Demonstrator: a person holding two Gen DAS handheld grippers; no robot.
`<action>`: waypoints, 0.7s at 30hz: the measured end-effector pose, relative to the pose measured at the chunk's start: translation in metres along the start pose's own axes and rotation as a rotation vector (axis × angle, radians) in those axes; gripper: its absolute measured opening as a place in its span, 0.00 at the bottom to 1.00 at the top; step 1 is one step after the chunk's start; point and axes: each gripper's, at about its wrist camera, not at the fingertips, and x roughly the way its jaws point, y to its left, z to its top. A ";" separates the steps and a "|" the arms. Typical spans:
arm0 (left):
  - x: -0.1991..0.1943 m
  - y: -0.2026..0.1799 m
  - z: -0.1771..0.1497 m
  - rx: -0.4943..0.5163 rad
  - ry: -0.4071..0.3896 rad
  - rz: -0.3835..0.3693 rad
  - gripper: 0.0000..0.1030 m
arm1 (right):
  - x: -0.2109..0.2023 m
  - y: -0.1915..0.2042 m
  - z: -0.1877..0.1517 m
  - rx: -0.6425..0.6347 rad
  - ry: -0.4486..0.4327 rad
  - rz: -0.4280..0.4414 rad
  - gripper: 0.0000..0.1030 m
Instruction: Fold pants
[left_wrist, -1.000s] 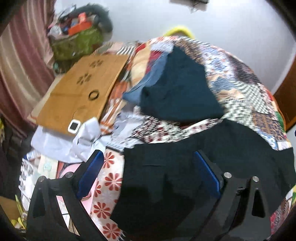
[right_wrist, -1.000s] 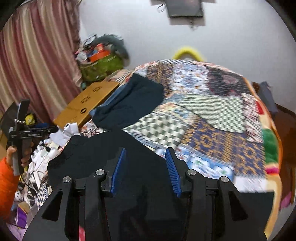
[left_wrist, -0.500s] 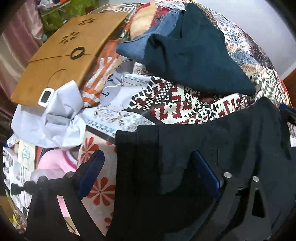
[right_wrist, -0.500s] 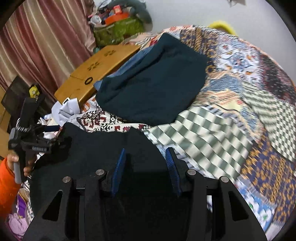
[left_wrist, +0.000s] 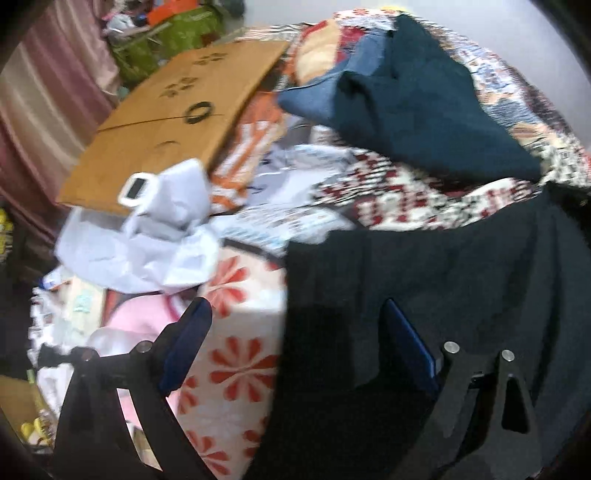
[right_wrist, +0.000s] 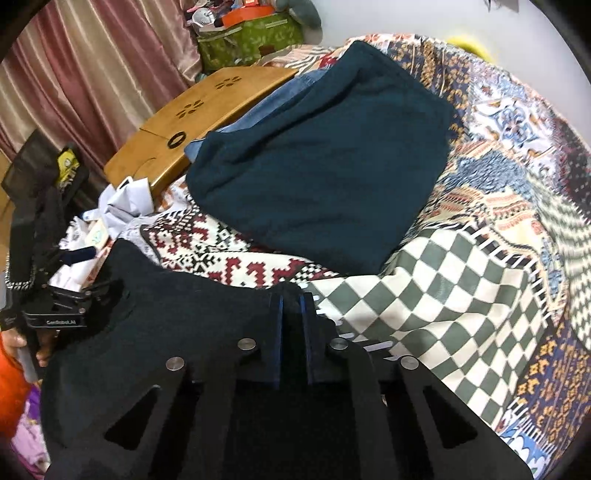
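Black pants (left_wrist: 424, 280) lie on the patchwork bedspread; they also show in the right wrist view (right_wrist: 177, 325). My left gripper (left_wrist: 291, 332) is open, its jaws wide apart over the pants' left edge, one finger over the black cloth and one over the flowered spread. My right gripper (right_wrist: 291, 306) is shut on the pants' far right corner, the black cloth pinched between its blue pads. The left gripper's body (right_wrist: 55, 310) shows at the pants' other end in the right wrist view.
A folded dark teal garment (right_wrist: 325, 155) lies on blue jeans (right_wrist: 266, 107) beyond the pants. A wooden lap table (left_wrist: 173, 122), crumpled white cloth (left_wrist: 159, 236) and clutter sit at the left. The checked bedspread (right_wrist: 461, 280) stretches to the right.
My right gripper has closed from open onto the pants' corner. Both grippers have dropped lower toward the pants; the left stays open.
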 end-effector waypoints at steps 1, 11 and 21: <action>0.003 0.005 -0.003 -0.017 0.010 0.015 0.93 | 0.000 0.001 -0.001 -0.002 -0.009 -0.026 0.07; -0.060 0.036 -0.014 -0.114 -0.031 -0.074 0.80 | -0.053 0.010 -0.012 0.050 -0.113 -0.089 0.11; -0.112 0.035 -0.059 -0.192 0.006 -0.225 0.84 | -0.139 0.052 -0.076 -0.078 -0.226 -0.137 0.38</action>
